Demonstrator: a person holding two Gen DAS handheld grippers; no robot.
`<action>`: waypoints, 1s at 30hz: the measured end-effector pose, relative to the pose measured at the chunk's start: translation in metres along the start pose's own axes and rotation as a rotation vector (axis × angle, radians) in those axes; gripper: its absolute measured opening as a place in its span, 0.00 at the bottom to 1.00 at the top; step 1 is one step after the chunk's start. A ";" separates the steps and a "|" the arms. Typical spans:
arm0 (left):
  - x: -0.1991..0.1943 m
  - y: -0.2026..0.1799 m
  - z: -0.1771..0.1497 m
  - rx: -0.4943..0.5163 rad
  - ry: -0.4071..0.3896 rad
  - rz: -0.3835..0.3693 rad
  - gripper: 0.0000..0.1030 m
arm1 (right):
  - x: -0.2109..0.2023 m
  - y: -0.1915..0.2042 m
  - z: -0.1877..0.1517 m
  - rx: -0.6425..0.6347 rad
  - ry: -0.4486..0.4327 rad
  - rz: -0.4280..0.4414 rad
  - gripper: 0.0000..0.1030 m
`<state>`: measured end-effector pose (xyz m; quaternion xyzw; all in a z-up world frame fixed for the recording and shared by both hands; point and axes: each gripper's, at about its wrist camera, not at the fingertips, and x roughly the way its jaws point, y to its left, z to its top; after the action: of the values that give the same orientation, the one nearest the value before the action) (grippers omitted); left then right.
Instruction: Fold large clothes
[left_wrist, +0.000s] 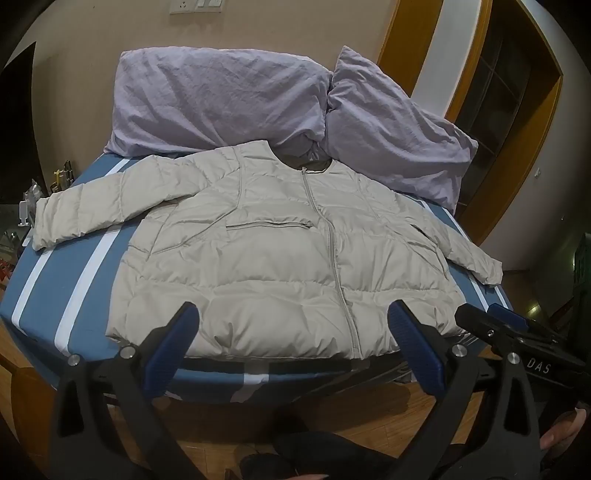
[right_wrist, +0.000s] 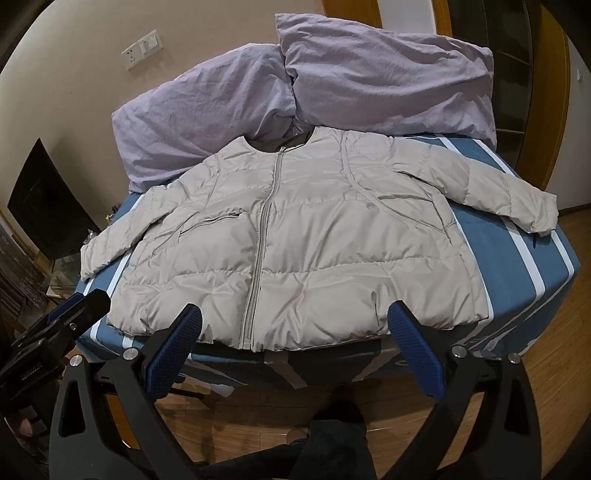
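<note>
— Two grippers, both spread as wide as they go. How do the pads look?

— Blue, ribbed rubber on black plastic arms with silver rivets. The left gripper (left_wrist: 291, 345) has nothing between its fingers; the right gripper (right_wrist: 295, 345) is just as empty. Both hang short of the bed's near edge, tilted down toward it, touching no cloth.

— And each can see the other?

— Yes. The right one pokes in from the right side of the left wrist view, and the left one shows at the left edge of the right wrist view. A bit of a hand (left_wrist: 565, 430) is visible low in the left view's corner.

— Where is the jacket?

— The jacket (left_wrist: 280, 254) lies flat on the bed (left_wrist: 44, 288), front up, hem toward the grippers and collar toward the pillows. It is a pale beige puffer, quilted in soft horizontal bands with a slight sheen, and zipped shut down the middle. A zip pocket sits on the chest. Both sleeves are spread outward; the cuffs reach the bed's sides.

— The bedding?

— A smooth blue sheet with white stripes. Beyond the collar, two lilac pillows (left_wrist: 221, 103) of crumpled cotton lean on a beige wall (left_wrist: 74, 74), meeting in a crease right above the neckline.

— Further out?

— Wooden floor (right_wrist: 546, 387) below, an orange-brown door frame (left_wrist: 546, 147) to the right, and a white socket plate (right_wrist: 142, 48) on the wall.
</note>
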<state>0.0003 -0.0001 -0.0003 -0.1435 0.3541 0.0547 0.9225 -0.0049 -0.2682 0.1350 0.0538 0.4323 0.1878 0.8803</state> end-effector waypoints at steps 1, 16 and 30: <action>0.000 0.000 0.000 -0.001 0.001 0.000 0.98 | 0.000 0.000 0.000 0.000 0.000 -0.001 0.99; 0.000 0.000 0.000 -0.002 0.004 0.001 0.98 | 0.001 -0.001 0.001 0.001 0.003 -0.002 0.99; 0.000 0.000 0.000 -0.002 0.007 0.000 0.98 | 0.002 -0.001 0.001 0.002 0.005 -0.003 0.99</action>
<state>0.0003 0.0003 -0.0005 -0.1445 0.3571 0.0545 0.9212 -0.0024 -0.2685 0.1339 0.0537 0.4347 0.1861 0.8795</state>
